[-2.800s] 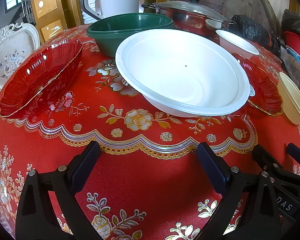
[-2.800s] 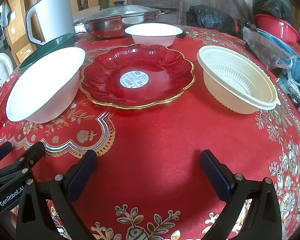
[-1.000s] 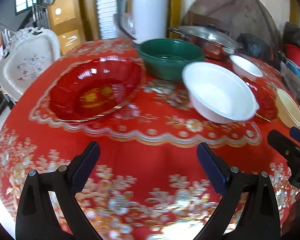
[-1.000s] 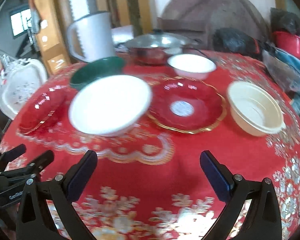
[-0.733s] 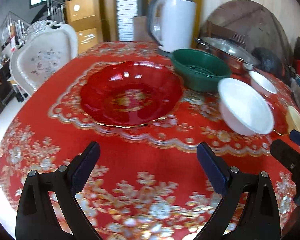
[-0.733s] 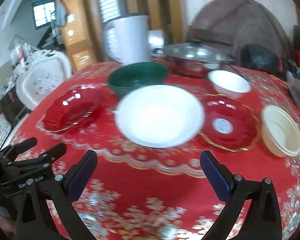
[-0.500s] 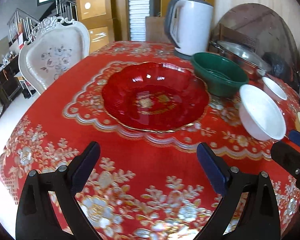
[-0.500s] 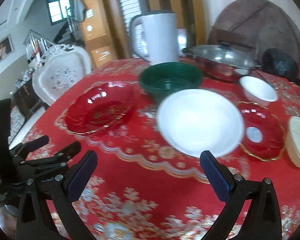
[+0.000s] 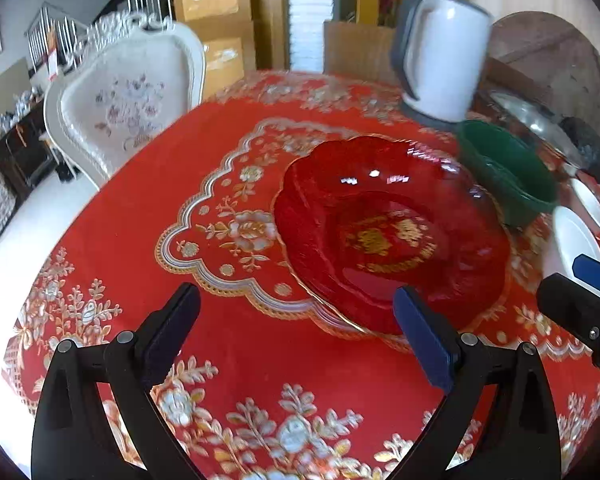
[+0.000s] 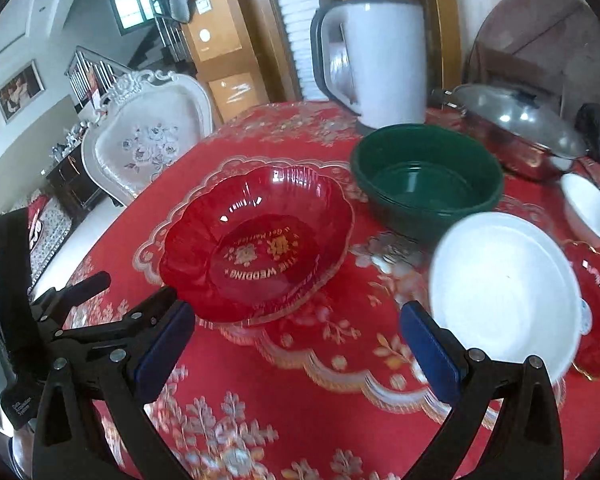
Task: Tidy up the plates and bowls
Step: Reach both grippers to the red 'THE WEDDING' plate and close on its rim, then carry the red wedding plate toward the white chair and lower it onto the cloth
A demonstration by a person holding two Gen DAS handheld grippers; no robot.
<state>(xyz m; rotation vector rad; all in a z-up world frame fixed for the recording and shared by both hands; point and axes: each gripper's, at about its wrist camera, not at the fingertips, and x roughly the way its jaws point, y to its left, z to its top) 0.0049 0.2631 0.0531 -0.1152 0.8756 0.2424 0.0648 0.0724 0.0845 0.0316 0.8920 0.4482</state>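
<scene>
While both grippers' fingers gape wide, only right wrist shows white bowl (image 10: 504,288) whole — left crops it.

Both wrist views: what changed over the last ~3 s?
Both grippers pulled back and swung left: the left gripper went from facing the white bowl to facing the red glass dish, and the right gripper followed. Nothing was taken hold of; both remain open and empty. Dishes, green bowl and kettle stayed put.
</scene>
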